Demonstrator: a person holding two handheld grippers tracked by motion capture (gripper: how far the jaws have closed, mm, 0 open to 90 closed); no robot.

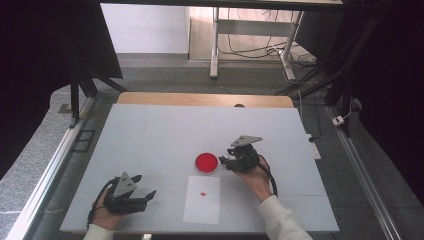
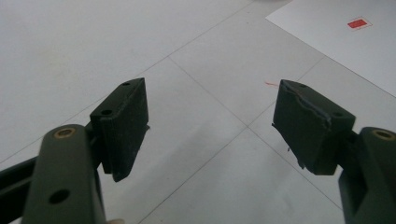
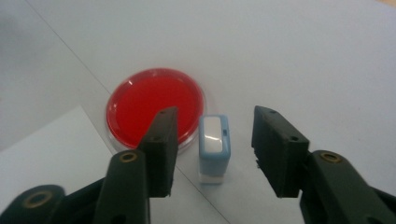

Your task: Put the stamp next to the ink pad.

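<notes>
A round red ink pad (image 1: 206, 163) (image 3: 154, 103) lies in the middle of the white table. Just to its right stands a small light-blue stamp (image 3: 214, 145), upright between the jaws of my right gripper (image 1: 226, 161) (image 3: 212, 140), which is open with gaps on both sides of the stamp. A white sheet of paper (image 1: 202, 199) (image 2: 345, 42) lies in front of the pad and bears a small red stamped mark (image 1: 202, 193) (image 2: 358, 23). My left gripper (image 1: 146, 195) (image 2: 210, 126) rests open at the near left, with nothing between its jaws.
The table's front edge (image 1: 200, 231) runs just below both hands. Metal rails (image 1: 45, 175) flank the table on either side. Desk legs and cables (image 1: 250, 47) stand on the floor beyond the far edge.
</notes>
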